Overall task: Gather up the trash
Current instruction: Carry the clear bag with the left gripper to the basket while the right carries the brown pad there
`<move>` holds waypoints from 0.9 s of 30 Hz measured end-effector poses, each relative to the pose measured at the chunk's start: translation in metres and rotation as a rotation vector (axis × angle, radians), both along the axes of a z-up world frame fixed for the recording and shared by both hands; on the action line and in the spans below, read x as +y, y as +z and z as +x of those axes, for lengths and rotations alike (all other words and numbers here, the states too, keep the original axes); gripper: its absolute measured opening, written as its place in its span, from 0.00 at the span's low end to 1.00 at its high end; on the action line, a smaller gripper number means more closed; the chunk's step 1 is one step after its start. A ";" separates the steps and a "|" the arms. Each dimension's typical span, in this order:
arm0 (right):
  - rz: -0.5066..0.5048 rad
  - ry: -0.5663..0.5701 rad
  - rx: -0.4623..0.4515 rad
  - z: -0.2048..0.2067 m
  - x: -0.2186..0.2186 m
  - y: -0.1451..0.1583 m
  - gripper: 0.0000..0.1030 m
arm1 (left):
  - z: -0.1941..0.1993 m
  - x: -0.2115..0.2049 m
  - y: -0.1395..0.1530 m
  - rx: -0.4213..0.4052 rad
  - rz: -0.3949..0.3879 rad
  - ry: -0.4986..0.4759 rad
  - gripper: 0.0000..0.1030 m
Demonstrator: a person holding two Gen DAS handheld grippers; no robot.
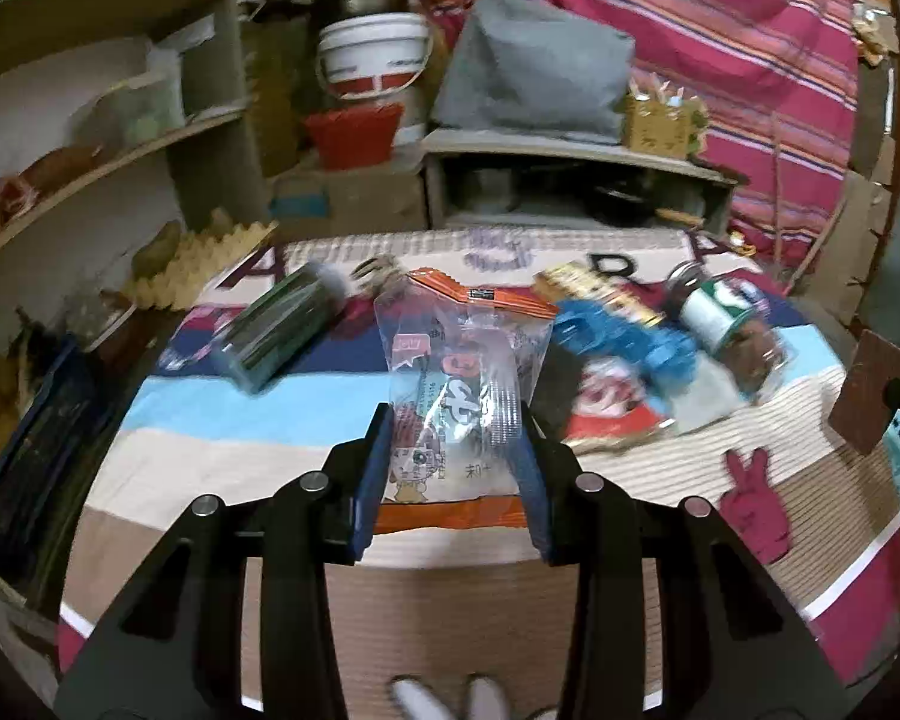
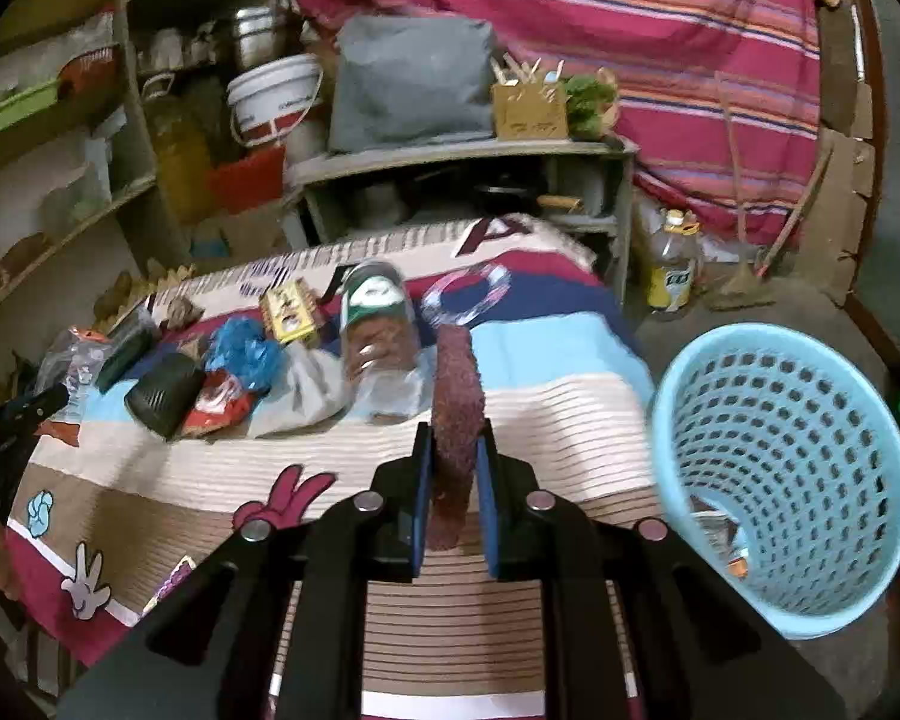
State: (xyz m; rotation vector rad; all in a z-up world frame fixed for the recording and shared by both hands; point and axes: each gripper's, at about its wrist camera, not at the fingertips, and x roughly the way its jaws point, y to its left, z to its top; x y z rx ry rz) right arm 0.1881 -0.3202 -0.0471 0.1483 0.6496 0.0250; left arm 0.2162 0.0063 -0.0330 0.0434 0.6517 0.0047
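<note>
My left gripper is shut on a clear snack wrapper with orange ends, held above the patterned table cloth. My right gripper is shut on a brown rough pad, held on edge; the pad also shows in the left wrist view. A light blue perforated waste basket stands to the right of the table, with some trash at its bottom. More trash lies on the cloth: a blue crumpled bag, a plastic bottle, a red wrapper, a yellow packet.
A dark green can lies at the cloth's left. A black ribbed object lies by the red wrapper. Shelves stand at the left, a low stand with a grey cushion behind the table. An oil bottle stands on the floor.
</note>
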 end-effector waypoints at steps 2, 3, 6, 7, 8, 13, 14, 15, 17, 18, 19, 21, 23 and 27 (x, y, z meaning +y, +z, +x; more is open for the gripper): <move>-0.005 -0.012 -0.015 -0.005 -0.010 0.006 0.14 | 0.004 -0.019 0.006 -0.013 -0.004 -0.029 0.37; -0.010 -0.020 -0.022 -0.007 -0.016 0.009 0.14 | 0.006 -0.027 0.008 -0.018 -0.007 -0.042 0.37; -0.014 -0.050 -0.037 -0.014 -0.036 0.016 0.14 | 0.013 -0.058 0.015 -0.030 -0.023 -0.093 0.37; -0.013 -0.067 -0.042 -0.017 -0.048 0.019 0.14 | 0.015 -0.066 0.016 -0.032 -0.027 -0.107 0.37; -0.011 -0.077 -0.045 -0.019 -0.056 0.020 0.14 | 0.016 -0.080 0.018 -0.036 -0.030 -0.131 0.37; -0.018 -0.145 -0.064 -0.030 -0.097 0.031 0.14 | 0.023 -0.146 0.022 -0.038 -0.039 -0.245 0.37; -0.017 -0.159 -0.070 -0.033 -0.106 0.033 0.14 | 0.023 -0.158 0.023 -0.037 -0.041 -0.265 0.37; -0.017 -0.179 -0.076 -0.038 -0.118 0.036 0.14 | 0.023 -0.170 0.023 -0.036 -0.043 -0.286 0.37; -0.018 -0.208 -0.083 -0.044 -0.133 0.039 0.14 | 0.023 -0.198 0.024 -0.035 -0.044 -0.333 0.37; -0.021 -0.224 -0.083 -0.048 -0.143 0.039 0.14 | 0.023 -0.212 0.024 -0.035 -0.045 -0.356 0.37; -0.023 -0.235 -0.081 -0.051 -0.150 0.039 0.14 | 0.022 -0.225 0.024 -0.035 -0.045 -0.377 0.37; -0.030 -0.258 -0.077 -0.057 -0.165 0.037 0.14 | 0.018 -0.256 0.023 -0.034 -0.044 -0.428 0.37; -0.033 -0.282 -0.066 -0.062 -0.180 0.032 0.14 | 0.014 -0.281 0.020 -0.037 -0.034 -0.469 0.37; -0.025 -0.318 -0.046 -0.070 -0.202 0.022 0.14 | 0.014 -0.327 0.010 -0.004 -0.041 -0.533 0.37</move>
